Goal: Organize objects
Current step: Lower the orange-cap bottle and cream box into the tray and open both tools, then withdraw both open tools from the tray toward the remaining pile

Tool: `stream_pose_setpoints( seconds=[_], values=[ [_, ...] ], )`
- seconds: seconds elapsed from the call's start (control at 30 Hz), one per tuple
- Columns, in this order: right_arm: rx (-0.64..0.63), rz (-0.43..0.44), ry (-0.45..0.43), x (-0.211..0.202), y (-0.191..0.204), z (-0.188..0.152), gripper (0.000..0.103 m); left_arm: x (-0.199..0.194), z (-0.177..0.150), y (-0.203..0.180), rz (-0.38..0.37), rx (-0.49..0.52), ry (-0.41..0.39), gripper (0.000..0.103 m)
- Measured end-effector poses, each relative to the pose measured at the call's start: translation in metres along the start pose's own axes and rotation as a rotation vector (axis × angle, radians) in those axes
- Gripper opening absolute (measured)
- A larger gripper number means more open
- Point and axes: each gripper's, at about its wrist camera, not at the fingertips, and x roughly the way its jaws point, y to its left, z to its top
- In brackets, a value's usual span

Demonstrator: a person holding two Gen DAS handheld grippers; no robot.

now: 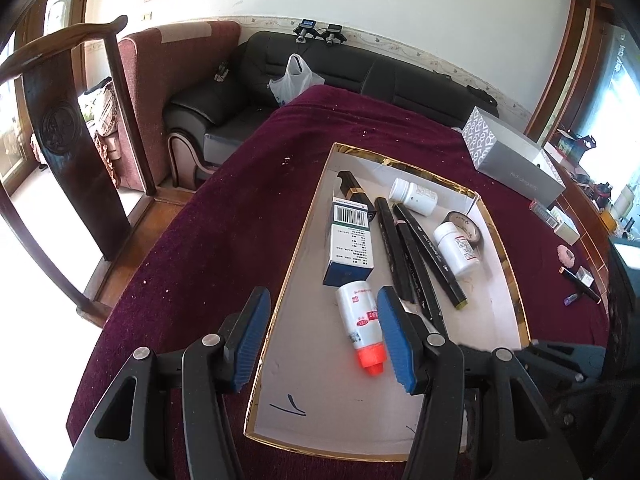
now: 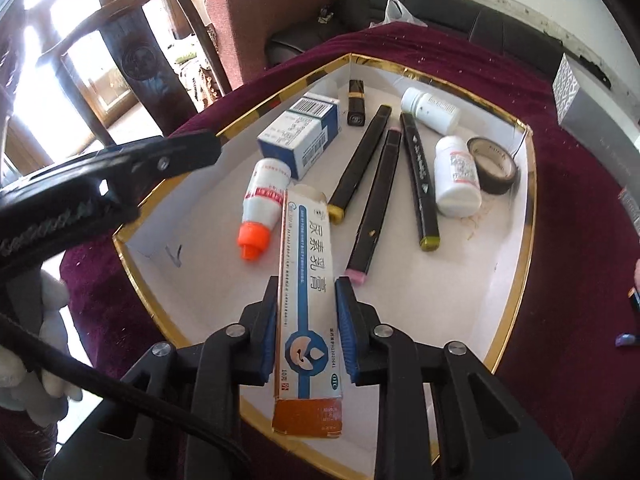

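Maroon-clothed tabletop (image 2: 560, 200). Right gripper (image 2: 307, 320) pinches ointment carton (image 2: 308, 300); lower flat into tray (image 2: 532, 184) gap. Left gripper (image 1: 320, 336) spread, empty.

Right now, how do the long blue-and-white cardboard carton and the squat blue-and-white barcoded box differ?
The long blue-and-white cardboard carton is slim, while the squat blue-and-white barcoded box is shorter and thicker. The carton is gripped between the right gripper's blue pads, above the tray; the box lies on the gold-rimmed white tray's floor. The carton has an orange end; the box shows none. Both are printed packaging.
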Motion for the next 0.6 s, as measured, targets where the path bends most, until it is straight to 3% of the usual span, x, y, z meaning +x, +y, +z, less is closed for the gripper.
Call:
stream_pose_setpoints(
  seconds=[0.13, 0.33, 0.47, 0.6],
  values=[
    [0.0, 0.012, 0.012, 0.009, -0.002, 0.012, 0.023, -0.005, -0.002, -0.003, 0.002, 0.0, -0.002, 0.05],
    [0.042, 0.111, -0.02, -0.005, -0.009, 0.004, 0.027, -0.013, -0.002, -0.012, 0.018, 0.017, -0.008, 0.053],
    [0.109, 0.125, -0.098, -0.034, -0.03, 0.001, 0.047, -0.02, -0.005, -0.025, 0.022, 0.044, -0.014, 0.053],
    [0.188, 0.105, -0.191, -0.067, -0.062, -0.005, 0.056, -0.027, -0.007, -0.041, 0.021, 0.072, -0.025, 0.053]
  ],
)
